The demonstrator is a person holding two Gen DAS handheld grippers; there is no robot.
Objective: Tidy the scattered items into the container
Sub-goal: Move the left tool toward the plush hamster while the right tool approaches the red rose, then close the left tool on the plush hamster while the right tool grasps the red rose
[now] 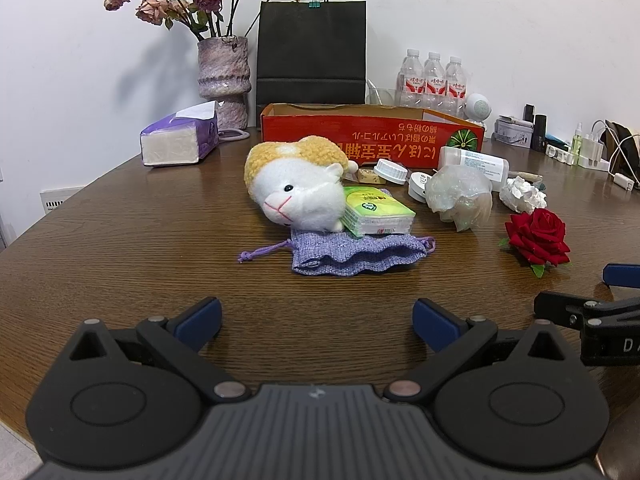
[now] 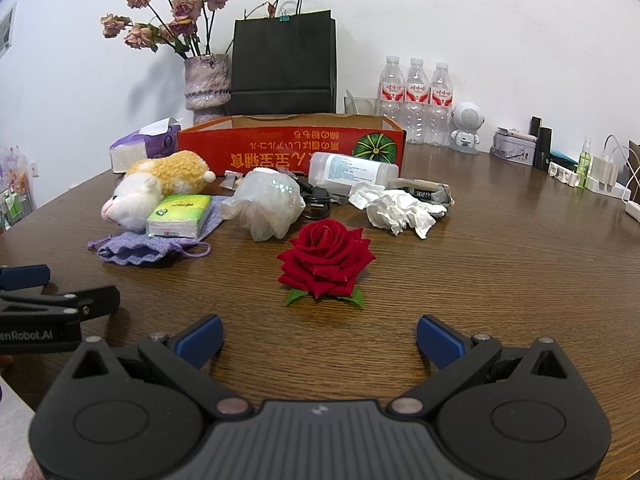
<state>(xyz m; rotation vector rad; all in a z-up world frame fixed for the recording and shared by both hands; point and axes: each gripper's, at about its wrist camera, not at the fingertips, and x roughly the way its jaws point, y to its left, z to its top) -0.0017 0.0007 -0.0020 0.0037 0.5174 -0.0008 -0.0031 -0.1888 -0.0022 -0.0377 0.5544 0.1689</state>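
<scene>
A: What does the left wrist view show?

B: The left gripper (image 1: 317, 322) hangs above the wooden table (image 1: 120, 248) with its blue pads wide apart, and nothing is between them. In front of it lies a purple drawstring pouch (image 1: 352, 254). A green tissue pack (image 1: 378, 216) rests on the pouch, touching a plush hamster (image 1: 298, 192). Behind them stands the red cardboard box (image 1: 372, 136), its top open. A red rose (image 1: 538, 236) lies to the right, near a crumpled white paper (image 1: 522, 194).

A: And the right wrist view?

B: The right gripper (image 2: 319, 344) is also spread open and holds nothing. The red rose (image 2: 326, 260) lies just ahead of its fingers, apart from them. Behind the rose are a clear plastic bag (image 2: 268, 204) and the crumpled white paper (image 2: 396, 208). The white bottle (image 2: 352, 170) lies on its side just in front of the red cardboard box (image 2: 288, 148). The left gripper (image 2: 24, 292) shows at the left edge.
</scene>
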